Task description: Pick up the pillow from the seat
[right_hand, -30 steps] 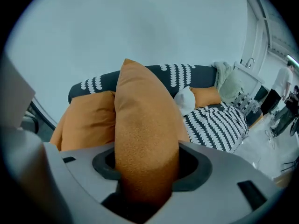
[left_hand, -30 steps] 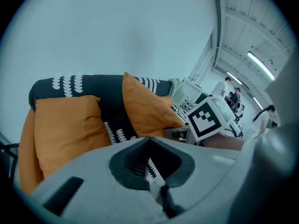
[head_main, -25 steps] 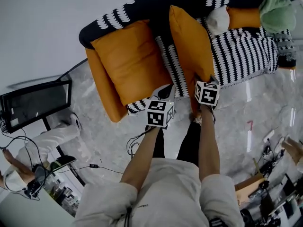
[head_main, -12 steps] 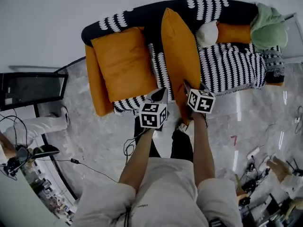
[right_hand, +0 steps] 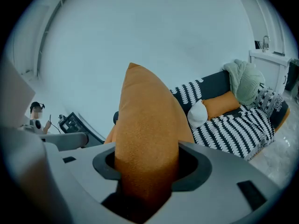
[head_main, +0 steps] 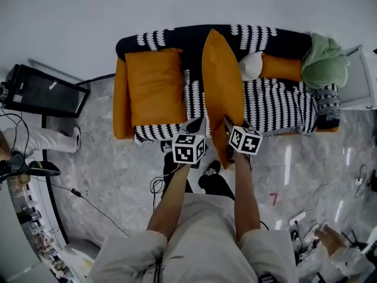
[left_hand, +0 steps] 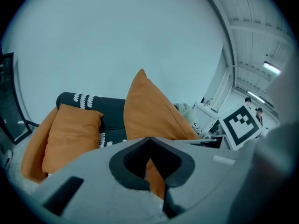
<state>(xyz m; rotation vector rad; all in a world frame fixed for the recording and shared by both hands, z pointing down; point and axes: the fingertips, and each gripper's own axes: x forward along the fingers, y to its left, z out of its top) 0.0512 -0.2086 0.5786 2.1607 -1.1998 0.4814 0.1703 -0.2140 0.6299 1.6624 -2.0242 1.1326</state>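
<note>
An orange pillow (head_main: 222, 87) stands on edge above the black-and-white striped sofa seat (head_main: 283, 102), held up by its near end. My left gripper (head_main: 199, 126) is shut on a thin fold of the pillow's lower corner; in the left gripper view the orange cloth (left_hand: 149, 113) is pinched between the jaws of the left gripper (left_hand: 151, 166). My right gripper (head_main: 228, 124) is shut on the pillow's thick near edge. In the right gripper view the pillow (right_hand: 145, 120) fills the gap between the jaws of the right gripper (right_hand: 147, 174).
A second orange pillow (head_main: 156, 86) leans at the sofa's left end. A white cushion (head_main: 252, 65), an orange bolster (head_main: 281, 66) and a green blanket (head_main: 324, 63) lie at the right. A black screen (head_main: 41, 93), floor cables (head_main: 76, 193) and a seated person (head_main: 35, 140) are at left.
Both grippers have risen and drawn back from the sofa with the pillow in them. The pillow's near end has come up off the seat.
</note>
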